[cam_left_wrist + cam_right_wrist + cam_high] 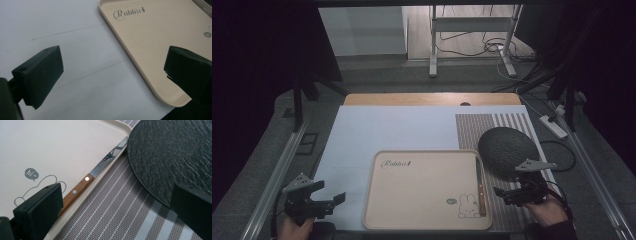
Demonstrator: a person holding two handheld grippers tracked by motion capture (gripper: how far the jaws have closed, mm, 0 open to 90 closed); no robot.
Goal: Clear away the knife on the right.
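Knife: on tray against its right rim, just beside right gripper's wide jaws (left gripper likewise wide, empty). Risk: low handle slips; blade scrapes rim.

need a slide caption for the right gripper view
Open right gripper over a knife on a tray's edge, beside a dark round mat.

A beige tray with rounded corners lies flat on the desk, near its front edge. It carries the word "Rabbit" and a small rabbit drawing. A knife with a wooden handle and a steel blade lies inside along the tray's right rim, its blade pointing away. Just beside the tray's far right corner lies a dark round plate.
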